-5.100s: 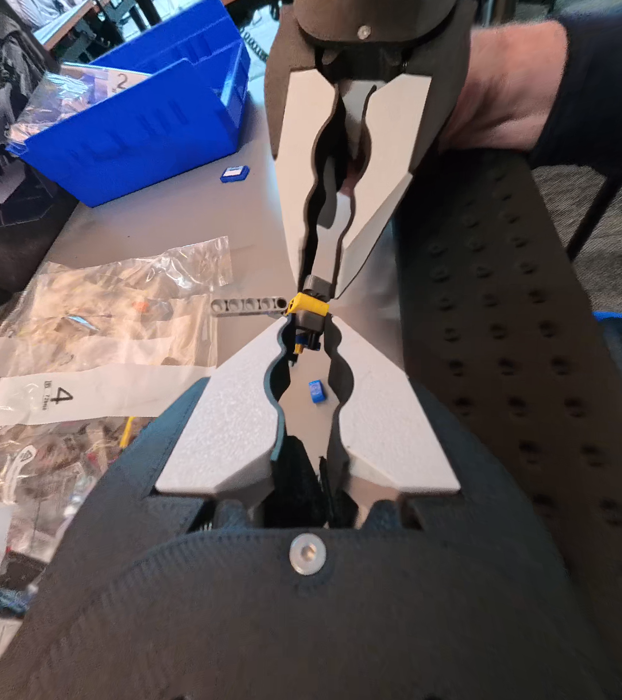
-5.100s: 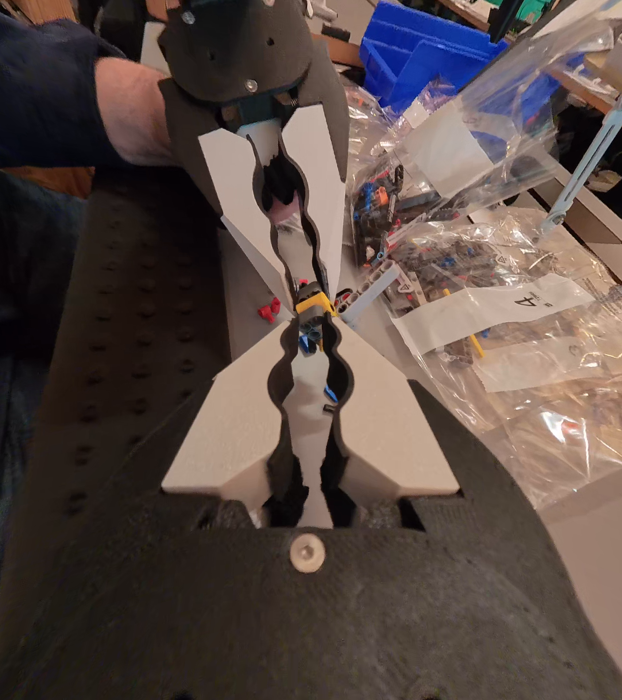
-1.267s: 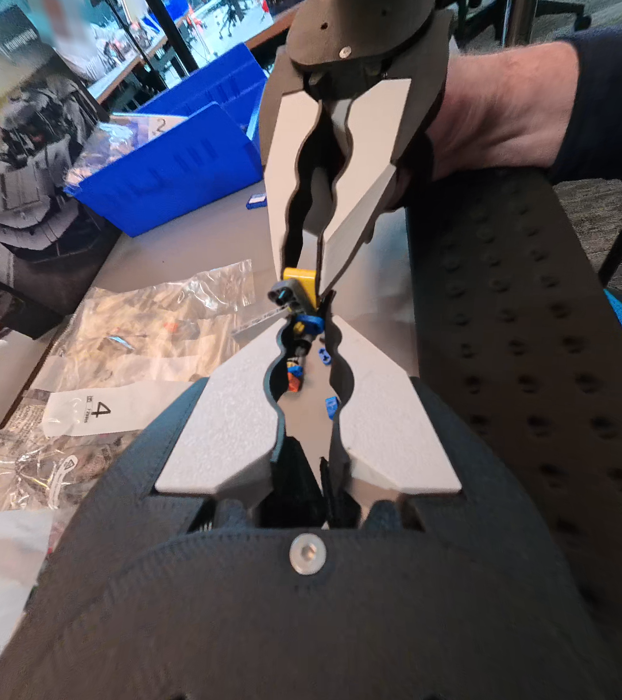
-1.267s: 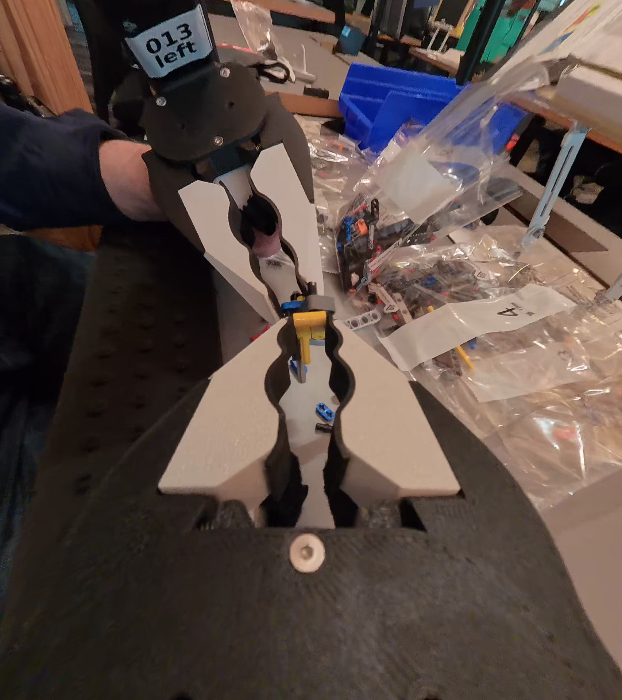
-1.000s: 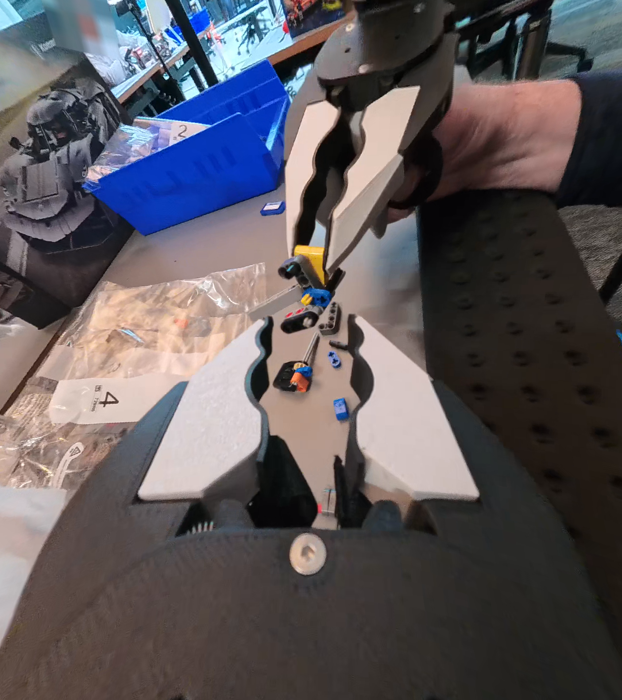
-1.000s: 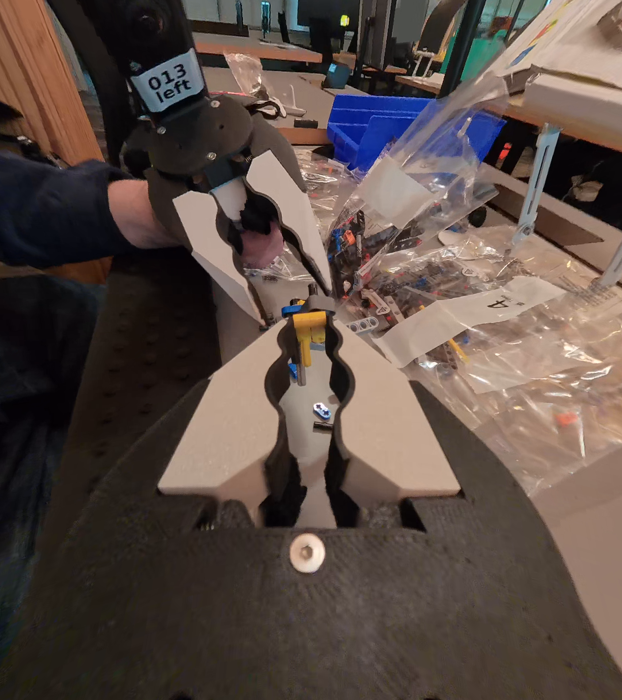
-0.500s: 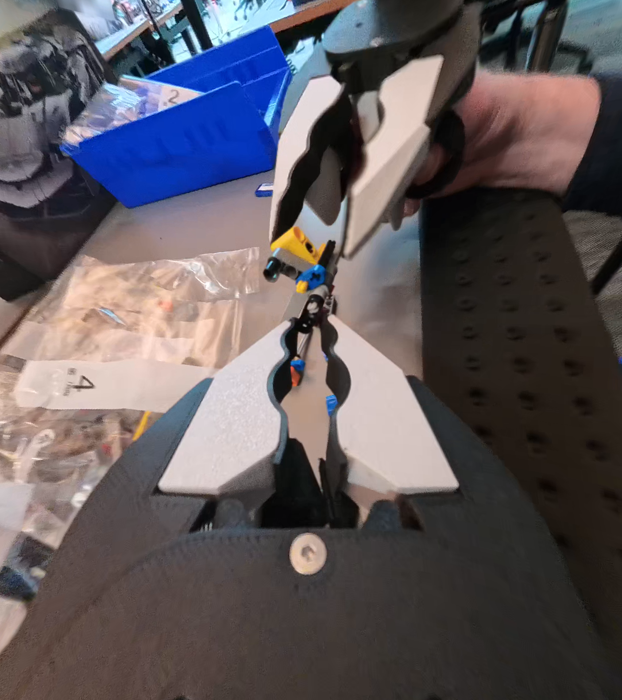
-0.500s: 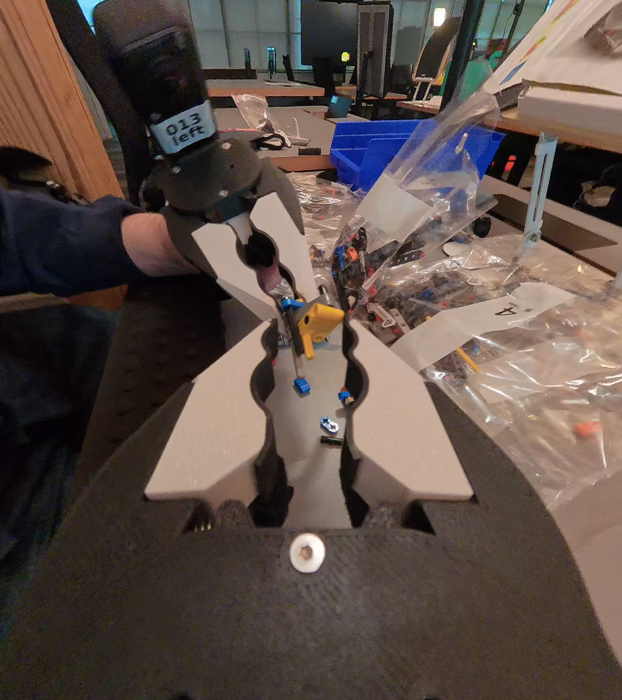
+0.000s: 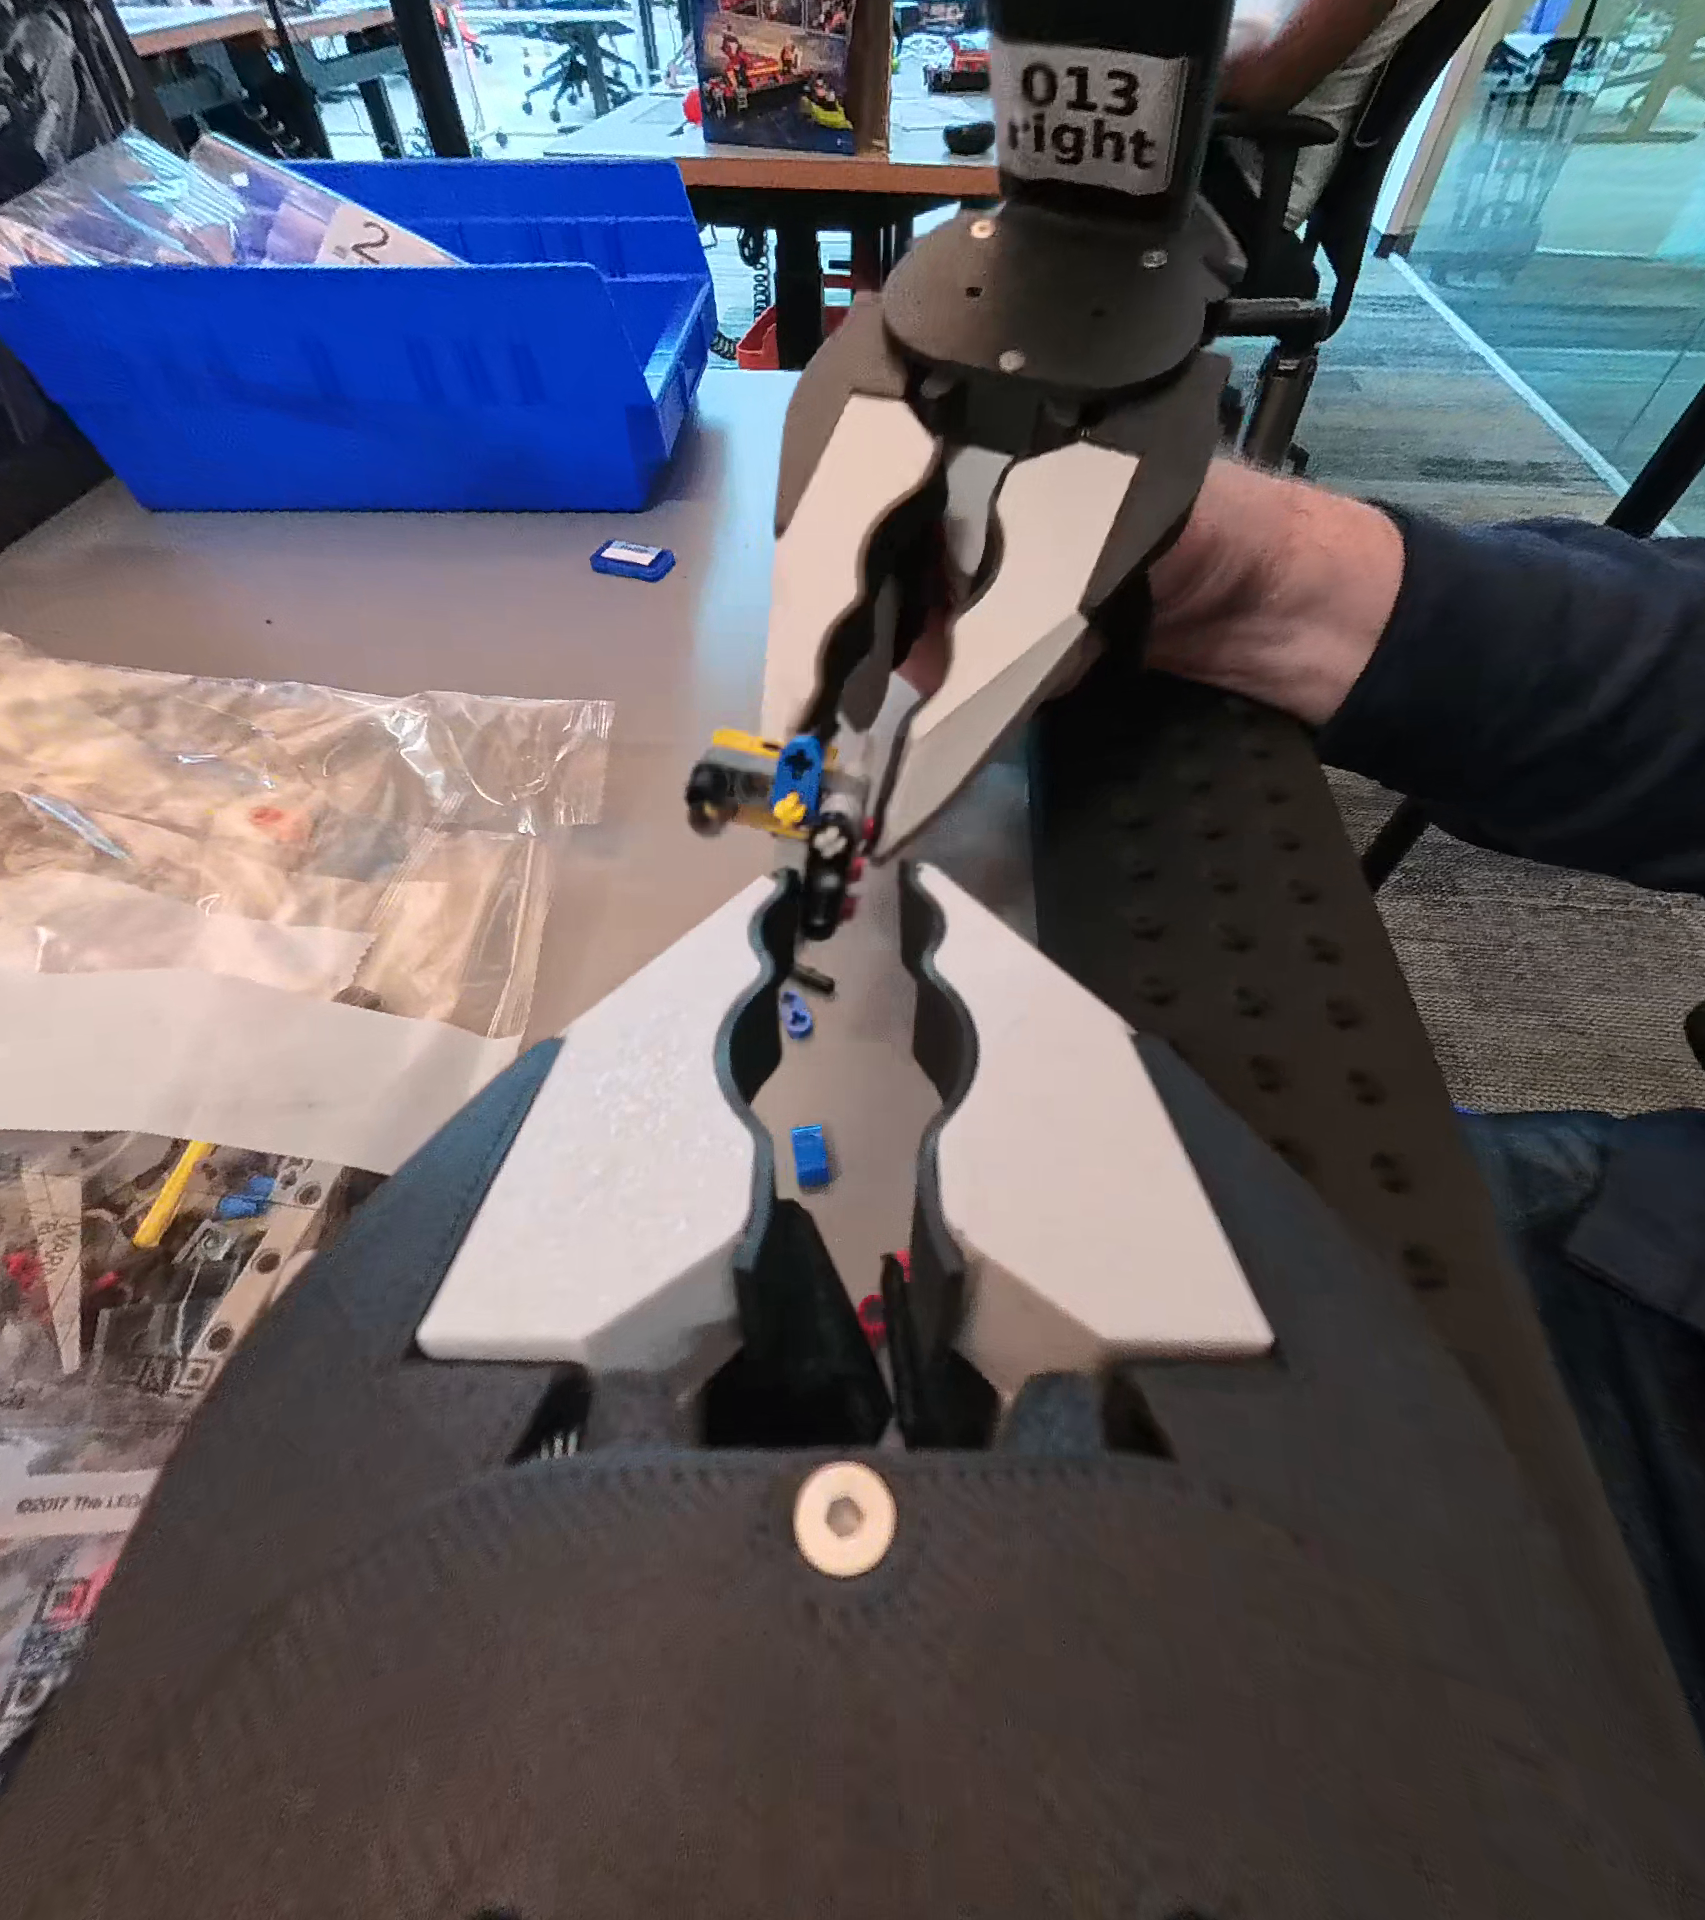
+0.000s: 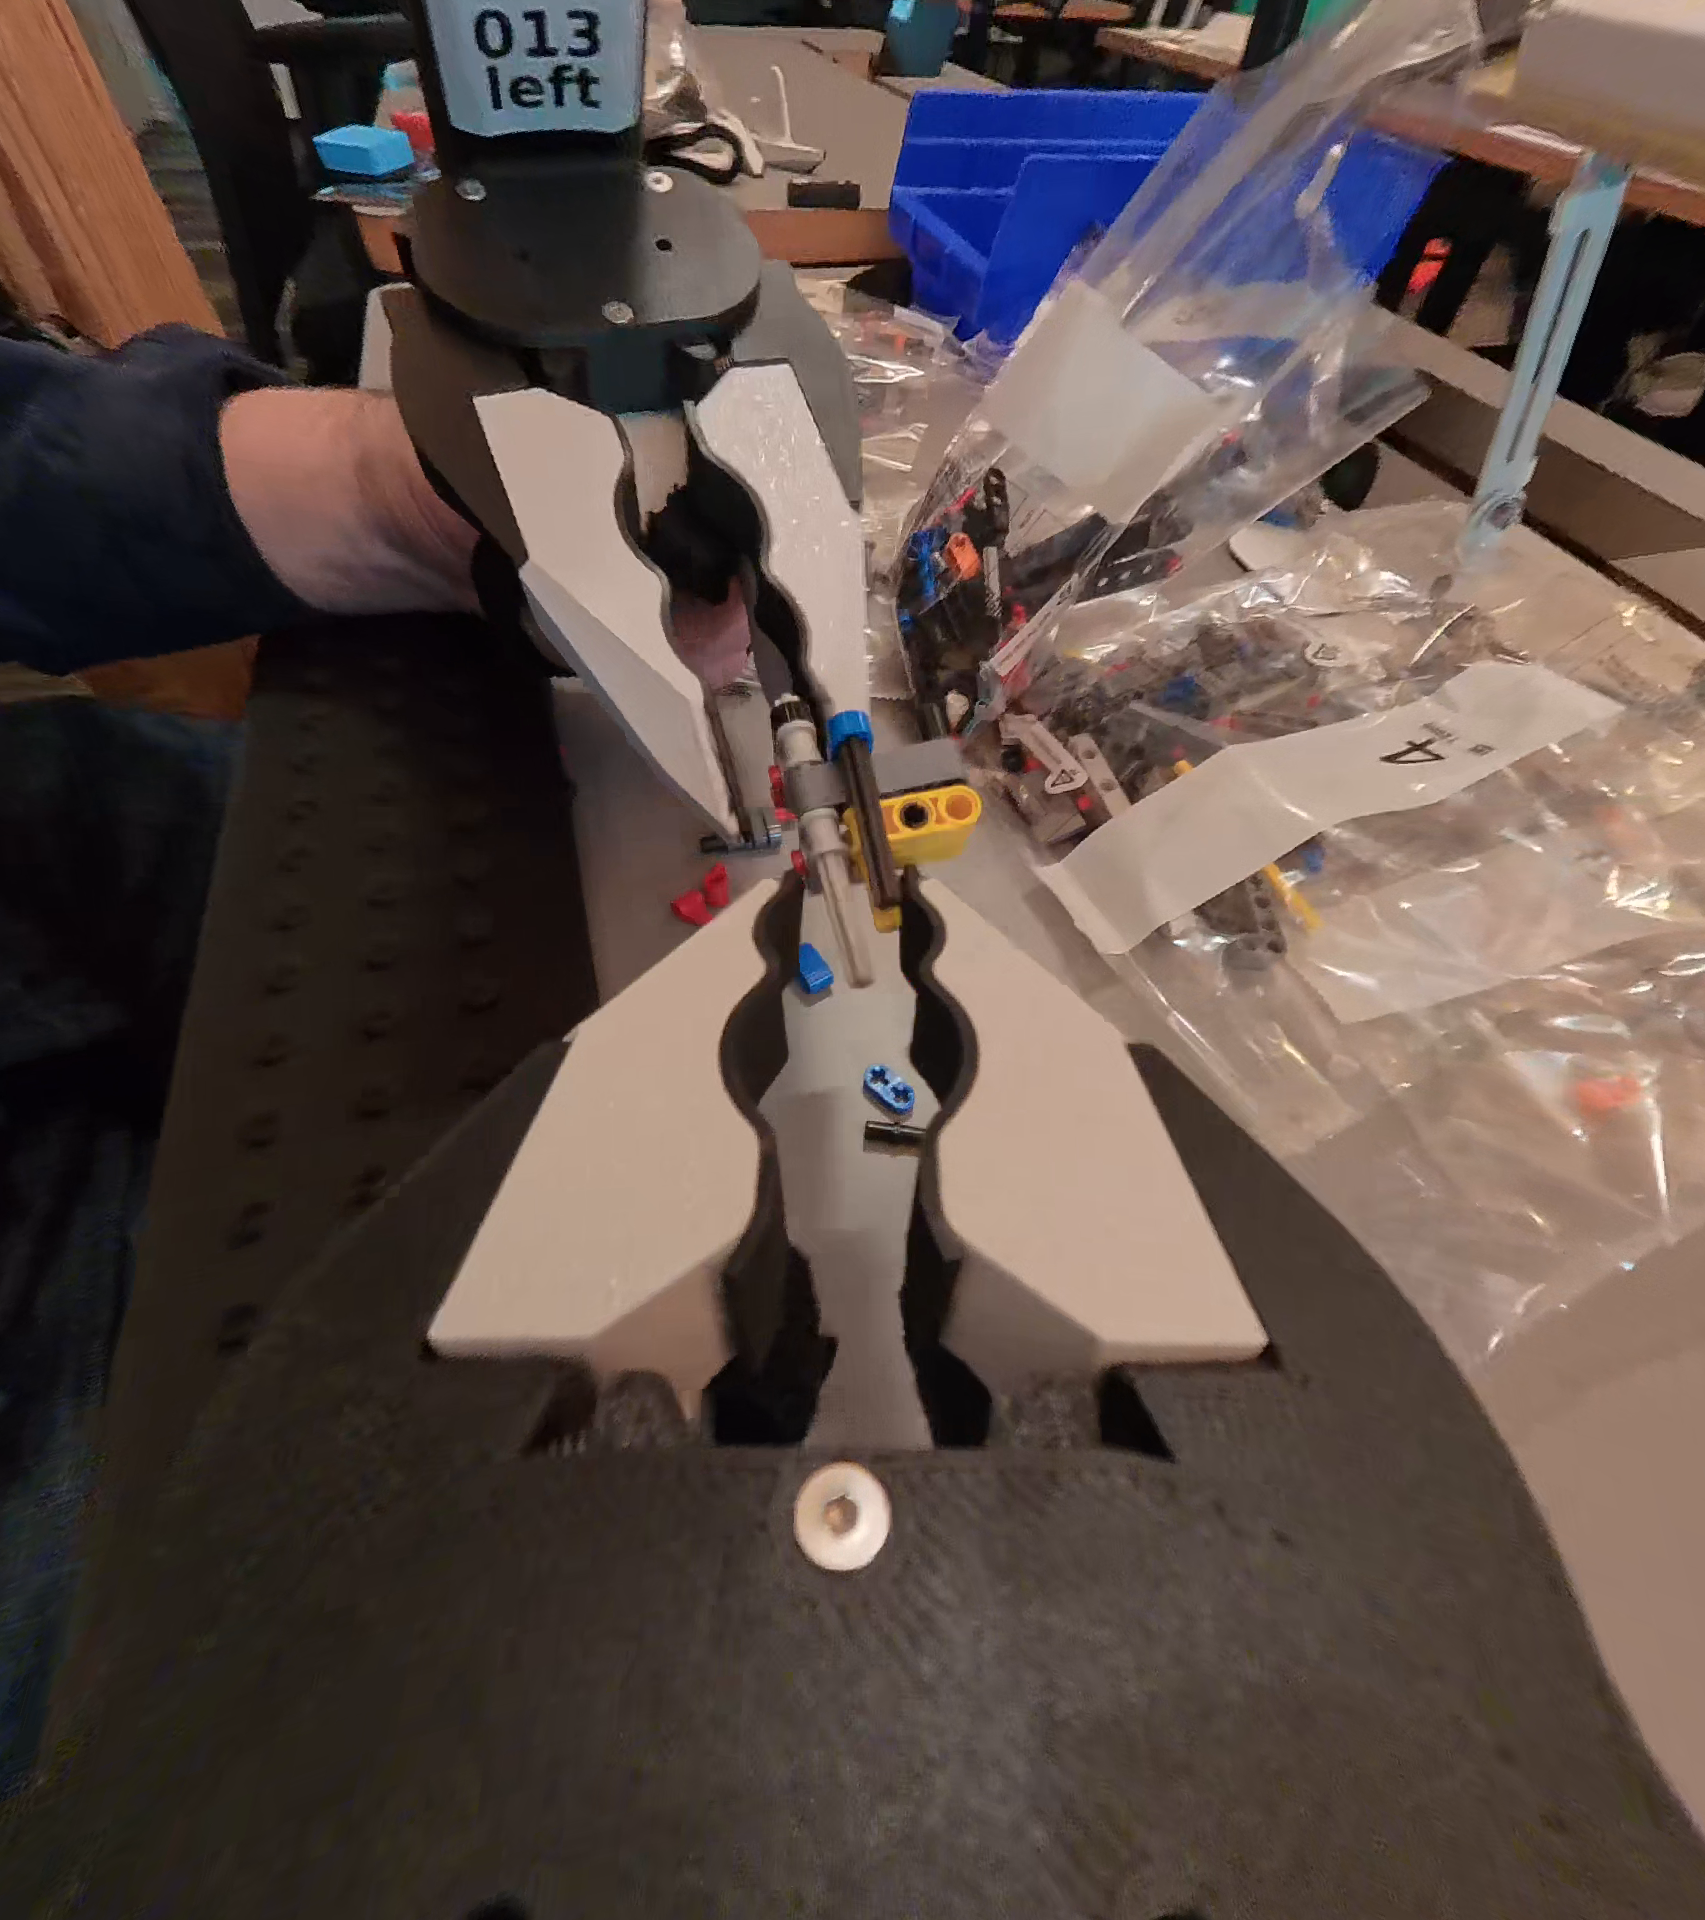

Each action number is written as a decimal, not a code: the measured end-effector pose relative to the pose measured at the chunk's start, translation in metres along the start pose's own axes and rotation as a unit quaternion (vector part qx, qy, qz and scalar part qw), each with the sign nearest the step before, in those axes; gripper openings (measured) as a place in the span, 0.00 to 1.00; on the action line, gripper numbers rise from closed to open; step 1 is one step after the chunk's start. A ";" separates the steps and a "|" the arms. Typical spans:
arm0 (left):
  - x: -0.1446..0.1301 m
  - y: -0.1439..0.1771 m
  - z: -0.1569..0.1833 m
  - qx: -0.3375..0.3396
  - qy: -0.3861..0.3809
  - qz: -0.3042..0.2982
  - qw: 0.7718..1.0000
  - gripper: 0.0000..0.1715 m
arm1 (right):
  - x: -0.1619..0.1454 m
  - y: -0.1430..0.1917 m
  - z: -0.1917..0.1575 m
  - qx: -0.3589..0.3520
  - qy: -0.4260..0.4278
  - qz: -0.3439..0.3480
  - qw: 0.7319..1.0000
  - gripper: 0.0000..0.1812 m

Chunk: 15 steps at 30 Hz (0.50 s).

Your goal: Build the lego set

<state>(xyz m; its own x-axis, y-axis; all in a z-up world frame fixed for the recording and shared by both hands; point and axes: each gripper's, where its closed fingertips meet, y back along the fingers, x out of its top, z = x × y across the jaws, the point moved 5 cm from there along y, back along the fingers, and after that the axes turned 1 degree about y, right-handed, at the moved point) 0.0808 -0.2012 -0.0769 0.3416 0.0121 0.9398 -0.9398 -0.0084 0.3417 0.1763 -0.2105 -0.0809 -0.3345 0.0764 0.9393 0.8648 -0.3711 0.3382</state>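
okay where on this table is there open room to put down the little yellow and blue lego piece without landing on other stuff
The barest patch is the grey tabletop between the blue bin and the clear bags, holding only one small blue tile. The strip beside the black perforated pad is dotted with loose pieces. The far side is crowded with parts bags.

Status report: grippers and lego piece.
Right gripper shut on small yellow-and-black lego assembly. Left gripper at its far end, grip unclear. Loose blue pieces underneath.
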 end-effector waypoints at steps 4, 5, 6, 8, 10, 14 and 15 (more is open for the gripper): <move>-0.003 0.000 -0.002 0.011 -0.006 -0.013 1.000 0.07 | -0.001 -0.001 -0.002 0.007 0.001 -0.003 1.000 0.06; -0.002 0.000 -0.002 0.009 0.000 -0.011 1.000 0.07 | 0.000 -0.001 -0.002 0.004 0.002 -0.001 1.000 0.06; -0.002 0.000 -0.002 0.008 0.002 -0.010 1.000 0.07 | 0.000 -0.001 -0.001 0.003 0.001 0.002 1.000 0.07; -0.002 0.000 -0.002 0.009 0.002 -0.007 1.000 0.07 | 0.001 0.000 -0.001 0.002 0.003 0.006 1.000 0.07; -0.002 0.000 -0.003 0.010 0.002 -0.006 1.000 0.07 | 0.001 0.000 -0.001 0.003 0.000 0.005 1.000 0.07; 0.001 0.002 -0.003 0.002 0.012 0.006 1.000 0.07 | 0.003 0.003 -0.002 0.012 -0.006 0.020 1.000 0.06; 0.002 0.002 -0.002 -0.003 0.014 0.010 1.000 0.06 | 0.004 0.003 -0.003 0.014 -0.007 0.023 1.000 0.05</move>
<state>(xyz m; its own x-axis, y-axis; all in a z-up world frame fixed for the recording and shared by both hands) 0.0793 -0.1991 -0.0747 0.3216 0.0402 0.9460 -0.9467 -0.0034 0.3220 0.1771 -0.2138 -0.0764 -0.2899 0.0725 0.9543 0.8894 -0.3478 0.2966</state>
